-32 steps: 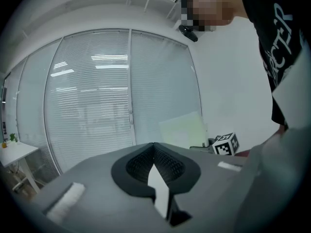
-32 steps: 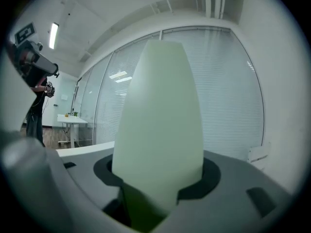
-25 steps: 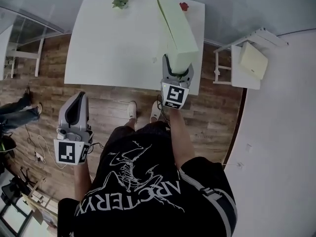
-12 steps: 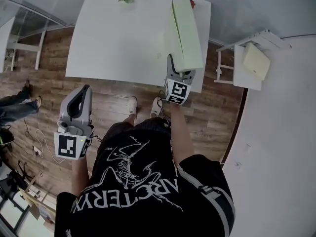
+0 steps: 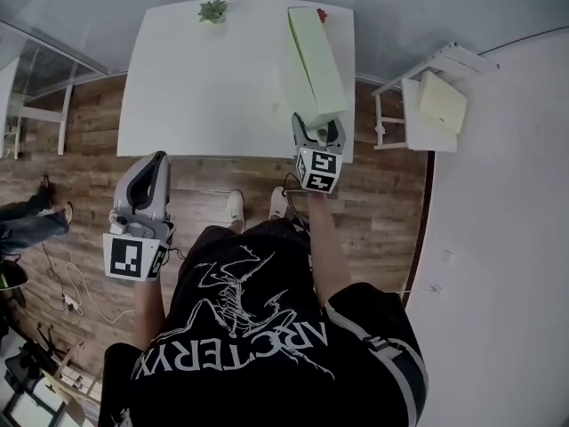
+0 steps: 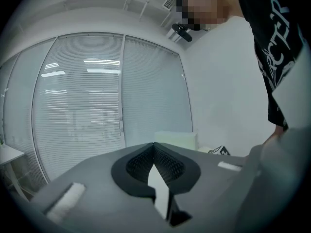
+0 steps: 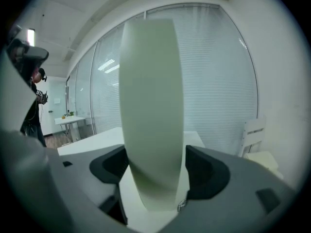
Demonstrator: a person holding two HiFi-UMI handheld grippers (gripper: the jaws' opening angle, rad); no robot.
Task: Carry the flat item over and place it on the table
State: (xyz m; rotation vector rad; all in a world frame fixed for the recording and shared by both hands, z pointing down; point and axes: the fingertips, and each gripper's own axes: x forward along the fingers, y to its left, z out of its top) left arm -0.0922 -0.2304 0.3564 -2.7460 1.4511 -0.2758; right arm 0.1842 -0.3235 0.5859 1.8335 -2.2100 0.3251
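The flat item [image 5: 317, 60] is a pale green pad. It stands on its long thin edge on the right side of the white tabletop [image 5: 204, 78], and it leans a little to one side. Its near end sits at the front edge of the tabletop, and its far end points to the back.

The right hand-held gripper [image 5: 318, 124] is at that near end. In the right gripper view the pad [image 7: 150, 106] stands tall between the two jaws of this hand-held gripper [image 7: 158, 164]. The jaws are opening and stand wide. They do not squeeze the pad, and there is a small gap on the right side.

The left hand-held gripper [image 5: 158, 160] is low on the left, over the wooden floor [image 5: 71, 167] and well apart from the tabletop. In the left gripper view its jaws [image 6: 154, 147] are pressed together with nothing between them.

At the back of the tabletop there is a small green plant [image 5: 212, 9]. A small red thing [image 5: 321, 13] sits just beside the far end of the pad. To the right of the tabletop stands a white chair [image 5: 418, 132] with a pale cushion [image 5: 442, 100] on it.
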